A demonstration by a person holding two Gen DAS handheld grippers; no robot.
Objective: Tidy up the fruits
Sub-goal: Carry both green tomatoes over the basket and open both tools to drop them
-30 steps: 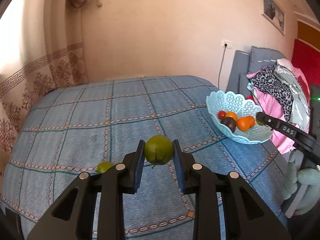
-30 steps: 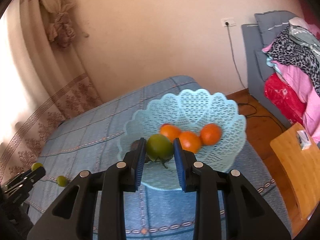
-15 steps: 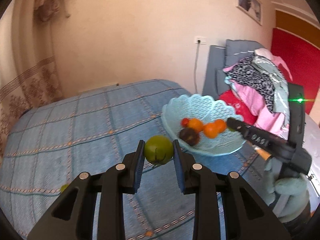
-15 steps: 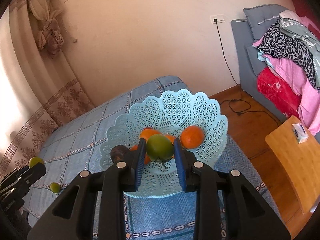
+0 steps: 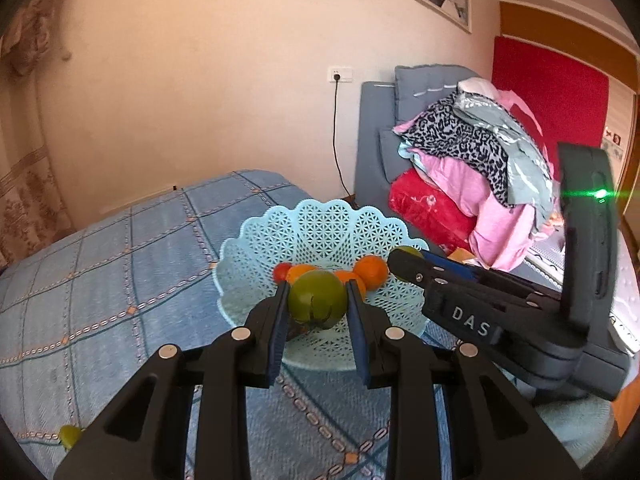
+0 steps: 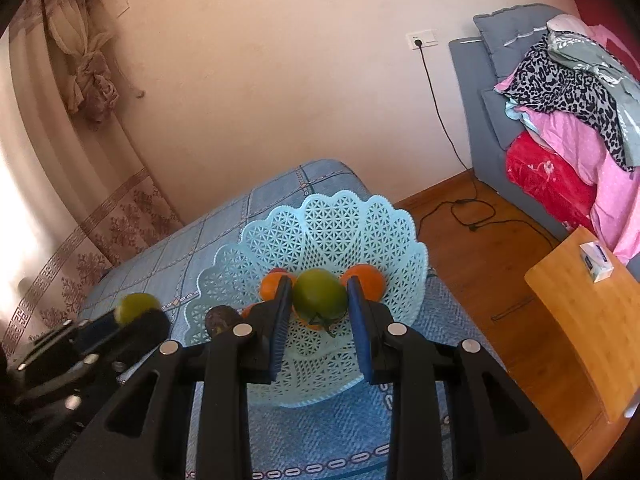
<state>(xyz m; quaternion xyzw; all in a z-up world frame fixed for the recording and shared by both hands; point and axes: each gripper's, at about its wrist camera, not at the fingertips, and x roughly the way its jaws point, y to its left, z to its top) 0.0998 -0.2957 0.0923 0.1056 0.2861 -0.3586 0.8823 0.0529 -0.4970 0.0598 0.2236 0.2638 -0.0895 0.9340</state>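
My left gripper is shut on a green tomato-like fruit and hangs over the near rim of the pale blue lattice basket on the blue bedspread. The basket holds oranges and a small red fruit. My right gripper is shut on a second green fruit above the same basket, over oranges and a dark fruit. In the right wrist view the left gripper comes in from the left with its green fruit.
A small green fruit lies on the bedspread at the near left. To the right stand a wooden table with a small box, and a grey sofa piled with clothes. A cable trails on the floor.
My left gripper has swung right across the bed with its green fruit, up to the basket's near rim. The right gripper has shifted a little over the basket, still gripping its fruit.
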